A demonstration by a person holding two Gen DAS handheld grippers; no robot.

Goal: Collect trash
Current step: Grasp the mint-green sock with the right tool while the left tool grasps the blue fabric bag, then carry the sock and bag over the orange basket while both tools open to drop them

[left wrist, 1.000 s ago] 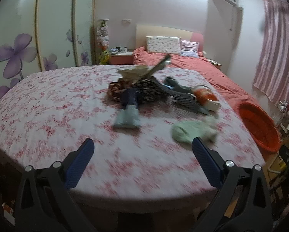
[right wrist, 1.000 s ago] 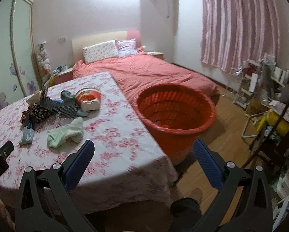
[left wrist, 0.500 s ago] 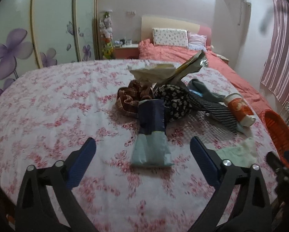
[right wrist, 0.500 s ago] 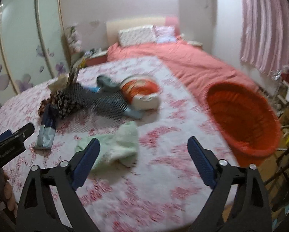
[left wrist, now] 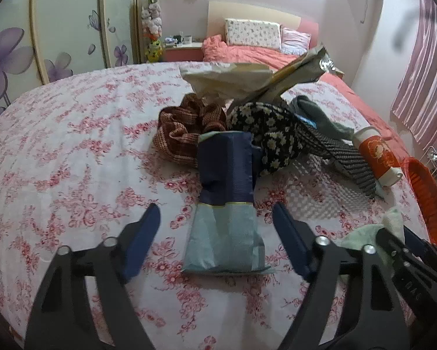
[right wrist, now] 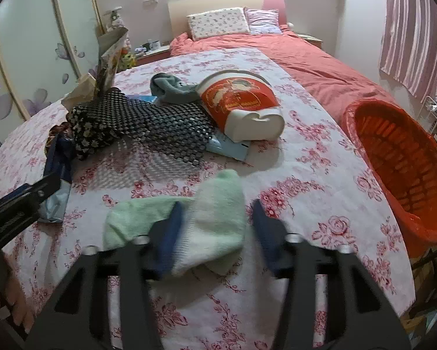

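— Two grippers, both spread wide, nothing clamped in either. Left gripper straddling the near end of the blue packet, one finger on each side, no contact visible yet.

— And the right gripper?

— Same idea: set over the pale green cloth, one finger on top of the fabric, the other just beyond its right edge. Looks lined up for a pinch, going by the pose.

— Why the packet lengthwise?

— Lying flat on the floral tablecloth, long axis straight ahead of the left gripper, so closing across the narrow width seems the easy grab.

— Rest of the trash?

— Ahead of both grippers, heaped together: red-and-white noodle cup on its side, black mesh mat, daisy-print cloth, brown woven cloth, grey sock, crumpled paper bag, foil wrapper sticking up.

— Any container?

— Orange basket, off to the right of the right gripper, past the table edge and lower. Ribbed inside showing, nothing seen in the visible part. Probably the drop spot. Cup's inside not visible.
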